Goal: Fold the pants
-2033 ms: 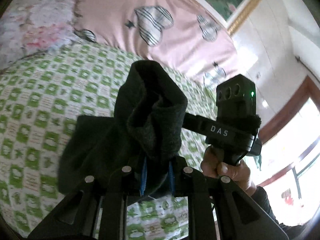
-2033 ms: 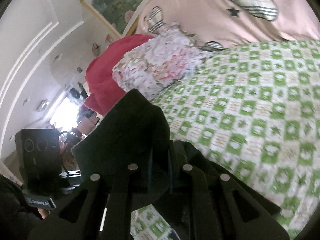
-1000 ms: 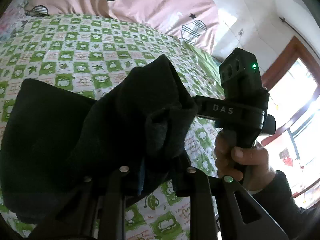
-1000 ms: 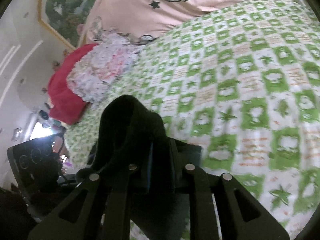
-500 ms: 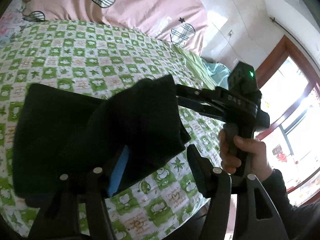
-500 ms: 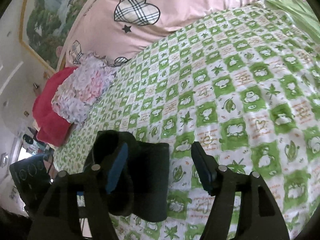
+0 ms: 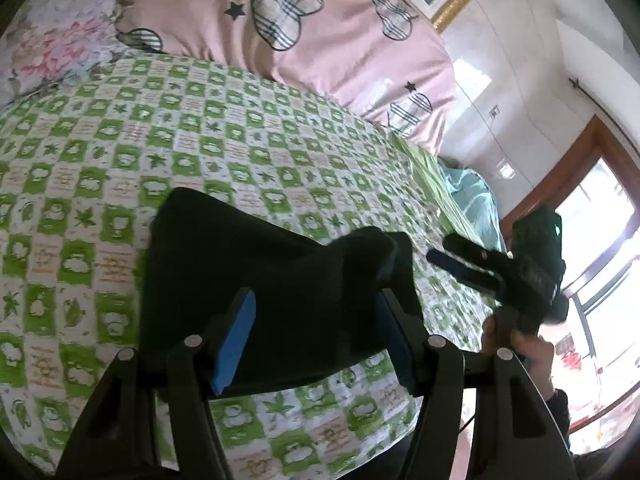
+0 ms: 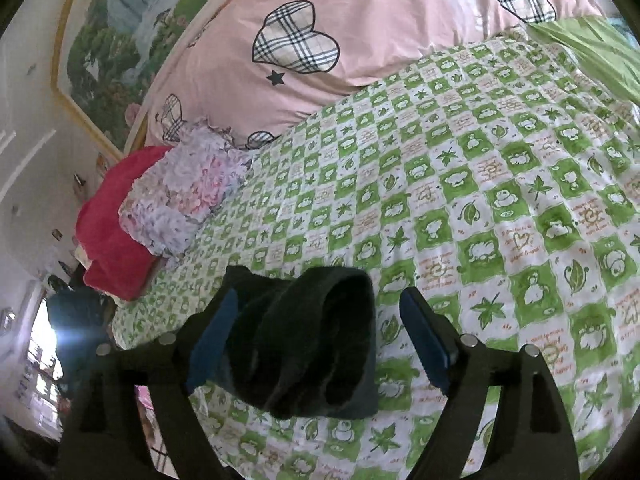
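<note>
Dark, near-black folded pants of thick knit fabric (image 7: 260,280) lie flat on the green-and-white checked bedsheet with leaf and cartoon prints (image 7: 120,160), near the edge of the bed closest to me.

My left gripper (image 7: 316,340): jaws apart, blue pads (image 7: 234,336) clear of the cloth on both sides. The folded stack sits in the gap between the fingers but nothing presses on it. No grip.

My right gripper (image 8: 320,340): jaws opening, wide apart. The rolled, rounded end of the pants (image 8: 312,336) lies between the two blue pads (image 8: 424,340). The left pad stands just beside the fabric, and I cannot tell whether it touches; the right pad is clearly apart from it. No hold here either.

In the left wrist view the right gripper (image 7: 448,258) shows at the right of the pants, black body with a green light, my hand (image 7: 520,348) wrapped round its handle, dark sleeve below.

Surroundings: a pink quilt with plaid heart patches and small stars (image 8: 360,40) bunched along the far side of the sheet. A pale floral ruffled cushion (image 8: 180,196) rests against a red folded blanket (image 8: 108,240) at the left corner. A landscape painting in a gold frame (image 8: 120,52) hangs on the wall behind. A wood-framed window (image 7: 592,240) is bright at the right.
</note>
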`<action>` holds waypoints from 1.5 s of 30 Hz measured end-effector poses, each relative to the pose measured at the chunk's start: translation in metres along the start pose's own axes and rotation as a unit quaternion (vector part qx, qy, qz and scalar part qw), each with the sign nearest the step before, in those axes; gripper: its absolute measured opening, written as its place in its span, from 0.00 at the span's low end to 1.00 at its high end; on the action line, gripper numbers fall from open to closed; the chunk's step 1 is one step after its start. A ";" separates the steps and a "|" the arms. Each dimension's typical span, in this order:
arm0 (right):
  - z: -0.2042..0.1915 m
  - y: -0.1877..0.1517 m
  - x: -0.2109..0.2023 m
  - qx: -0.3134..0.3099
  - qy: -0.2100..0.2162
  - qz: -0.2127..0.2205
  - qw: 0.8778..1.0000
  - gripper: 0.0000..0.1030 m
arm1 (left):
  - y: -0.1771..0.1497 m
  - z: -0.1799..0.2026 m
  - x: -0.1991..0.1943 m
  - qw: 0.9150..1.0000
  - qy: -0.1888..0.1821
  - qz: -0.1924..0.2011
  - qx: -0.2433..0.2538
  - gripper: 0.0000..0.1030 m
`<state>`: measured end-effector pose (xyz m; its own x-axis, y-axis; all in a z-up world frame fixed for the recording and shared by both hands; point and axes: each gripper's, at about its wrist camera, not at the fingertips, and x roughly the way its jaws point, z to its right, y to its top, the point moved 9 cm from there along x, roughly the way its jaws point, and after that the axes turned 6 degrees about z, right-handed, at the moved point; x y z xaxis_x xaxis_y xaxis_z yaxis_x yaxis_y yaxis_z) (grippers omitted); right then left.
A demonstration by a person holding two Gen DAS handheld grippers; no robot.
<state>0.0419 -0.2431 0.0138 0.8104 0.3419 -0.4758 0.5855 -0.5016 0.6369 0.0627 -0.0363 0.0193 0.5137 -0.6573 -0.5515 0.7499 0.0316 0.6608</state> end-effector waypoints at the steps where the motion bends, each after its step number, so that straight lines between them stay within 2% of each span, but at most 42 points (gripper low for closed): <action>1: -0.002 -0.003 0.000 -0.005 -0.005 -0.003 1.000 0.82 | 0.002 -0.005 -0.003 1.000 0.005 0.002 -0.002 0.62; 8: -0.007 -0.024 0.002 -0.019 -0.022 -0.020 0.999 0.82 | 0.011 -0.034 -0.009 0.999 0.031 0.005 -0.012 0.68; 15: -0.006 -0.034 0.006 -0.010 -0.026 -0.030 0.999 0.83 | 0.014 -0.054 0.001 0.999 0.049 -0.017 -0.012 0.72; 21: -0.005 -0.041 0.011 -0.005 -0.026 -0.042 0.999 0.83 | 0.011 -0.067 0.020 0.997 0.059 -0.045 -0.008 0.77; 25: -0.003 -0.046 0.018 0.002 -0.025 -0.053 0.998 0.83 | 0.004 -0.076 0.042 0.994 0.071 -0.083 -0.001 0.77; 30: 0.000 -0.054 0.028 0.006 -0.022 -0.069 0.997 0.83 | -0.001 -0.089 0.058 0.992 0.065 -0.102 -0.028 0.77; 32: 0.003 -0.057 0.032 0.009 -0.022 -0.075 0.997 0.83 | -0.002 -0.094 0.062 0.992 0.052 -0.102 -0.049 0.75; 34: 0.006 -0.059 0.037 0.015 -0.020 -0.081 0.996 0.83 | -0.006 -0.100 0.066 0.991 0.044 -0.106 -0.064 0.66; 36: 0.009 -0.062 0.042 0.022 -0.016 -0.086 0.996 0.83 | -0.009 -0.104 0.068 0.991 0.036 -0.106 -0.078 0.52; 39: 0.011 -0.064 0.047 0.033 -0.010 -0.092 0.995 0.83 | -0.009 -0.113 0.063 0.989 0.010 -0.094 -0.115 0.37; 45: 0.016 -0.068 0.058 0.066 0.023 -0.101 0.992 0.83 | -0.019 -0.130 0.055 0.983 -0.020 -0.080 -0.163 0.34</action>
<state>0.0487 -0.2020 -0.0665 0.6787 0.4805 -0.5553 0.7307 -0.5174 0.4454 0.1309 0.0249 -0.0903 0.3654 -0.7027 -0.6105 0.9171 0.1596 0.3652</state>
